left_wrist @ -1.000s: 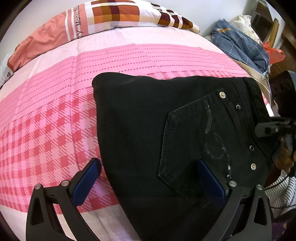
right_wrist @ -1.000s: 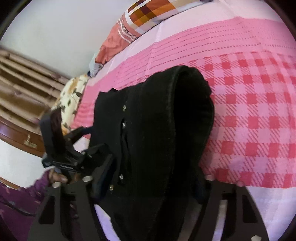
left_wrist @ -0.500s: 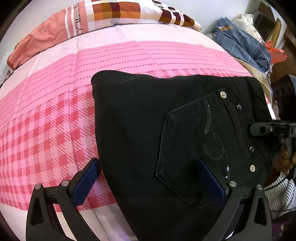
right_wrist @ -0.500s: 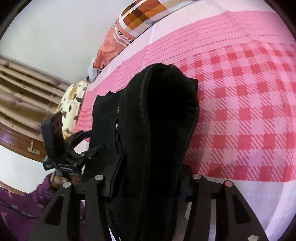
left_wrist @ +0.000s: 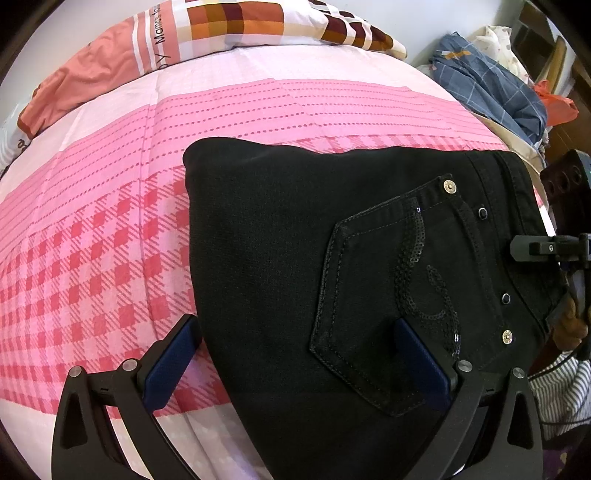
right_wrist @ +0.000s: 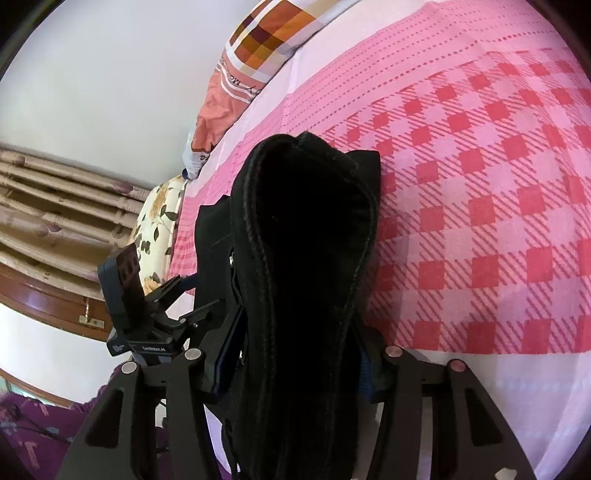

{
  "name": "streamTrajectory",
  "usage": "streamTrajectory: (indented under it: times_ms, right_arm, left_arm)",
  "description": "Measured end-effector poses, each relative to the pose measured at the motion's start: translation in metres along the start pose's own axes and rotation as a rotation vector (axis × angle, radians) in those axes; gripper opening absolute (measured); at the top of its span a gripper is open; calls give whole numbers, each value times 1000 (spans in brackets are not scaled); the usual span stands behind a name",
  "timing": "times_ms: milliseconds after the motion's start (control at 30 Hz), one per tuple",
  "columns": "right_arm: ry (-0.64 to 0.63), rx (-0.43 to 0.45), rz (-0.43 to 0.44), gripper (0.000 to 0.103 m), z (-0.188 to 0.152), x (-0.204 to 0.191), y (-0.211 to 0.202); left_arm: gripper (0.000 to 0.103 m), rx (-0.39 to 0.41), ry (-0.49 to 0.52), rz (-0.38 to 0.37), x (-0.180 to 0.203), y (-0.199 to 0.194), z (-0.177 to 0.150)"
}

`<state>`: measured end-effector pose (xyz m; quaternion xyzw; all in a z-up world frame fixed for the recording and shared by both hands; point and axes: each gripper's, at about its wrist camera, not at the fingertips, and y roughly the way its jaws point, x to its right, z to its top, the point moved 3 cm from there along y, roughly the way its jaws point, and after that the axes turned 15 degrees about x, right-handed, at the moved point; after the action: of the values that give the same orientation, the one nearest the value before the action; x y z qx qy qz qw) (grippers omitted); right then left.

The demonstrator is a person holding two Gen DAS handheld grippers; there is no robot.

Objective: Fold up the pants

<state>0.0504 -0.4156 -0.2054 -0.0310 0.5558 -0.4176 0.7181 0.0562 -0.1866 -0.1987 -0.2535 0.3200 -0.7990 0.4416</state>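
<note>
Black pants (left_wrist: 295, 258), folded with a sequinned back pocket (left_wrist: 413, 295) on top, lie on the pink checked bed sheet (left_wrist: 92, 240). My left gripper (left_wrist: 295, 362) is open, its blue pads straddling the near part of the pants just above the cloth. In the right wrist view, my right gripper (right_wrist: 295, 362) is shut on the waistband end of the pants (right_wrist: 306, 258), which bulges up between the fingers. The right gripper also shows at the right edge of the left wrist view (left_wrist: 554, 251).
A patchwork pillow (left_wrist: 229, 29) lies at the head of the bed. A heap of blue and orange clothes (left_wrist: 491, 85) sits at the far right. A floral cushion (right_wrist: 159, 221) and curtains (right_wrist: 55, 206) lie beyond the bed's left side.
My right gripper closed onto the waistband end of the pants, which now stands narrower between its fingers. The left gripper stayed open over the pants.
</note>
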Motion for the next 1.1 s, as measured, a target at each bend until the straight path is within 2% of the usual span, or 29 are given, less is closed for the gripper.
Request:
streamTrajectory:
  times_ms: [133, 233, 333, 467, 500, 567, 667, 833, 1100]
  right_arm:
    - [47, -14, -7, 49, 2, 3, 1]
    - [33, -17, -22, 49, 2, 0, 3]
    - [-28, -23, -65, 49, 2, -8, 6]
    - [-184, -31, -162, 45, -4, -26, 13]
    - [-187, -31, -168, 42, -4, -27, 13]
    - [-166, -24, -159, 40, -2, -27, 12]
    - [-152, -6, -143, 38, -2, -28, 10]
    - [-102, 29, -95, 34, -3, -28, 2]
    - [-56, 60, -63, 33, -3, -28, -3]
  left_arm:
    - [103, 11, -3, 8, 1, -1, -1]
    - [103, 18, -4, 10, 0, -3, -2]
    - [103, 28, -4, 13, -1, -5, -4]
    - [103, 52, 10, 21, 0, -9, -7]
    - [101, 61, 14, 16, 0, -10, -8]
    - [89, 79, 20, -13, 7, -15, -9]
    - [82, 95, 58, -7, 13, -21, -9]
    - [62, 109, 37, 1, 7, -29, -7]
    - [50, 115, 17, -1, -2, -38, -6]
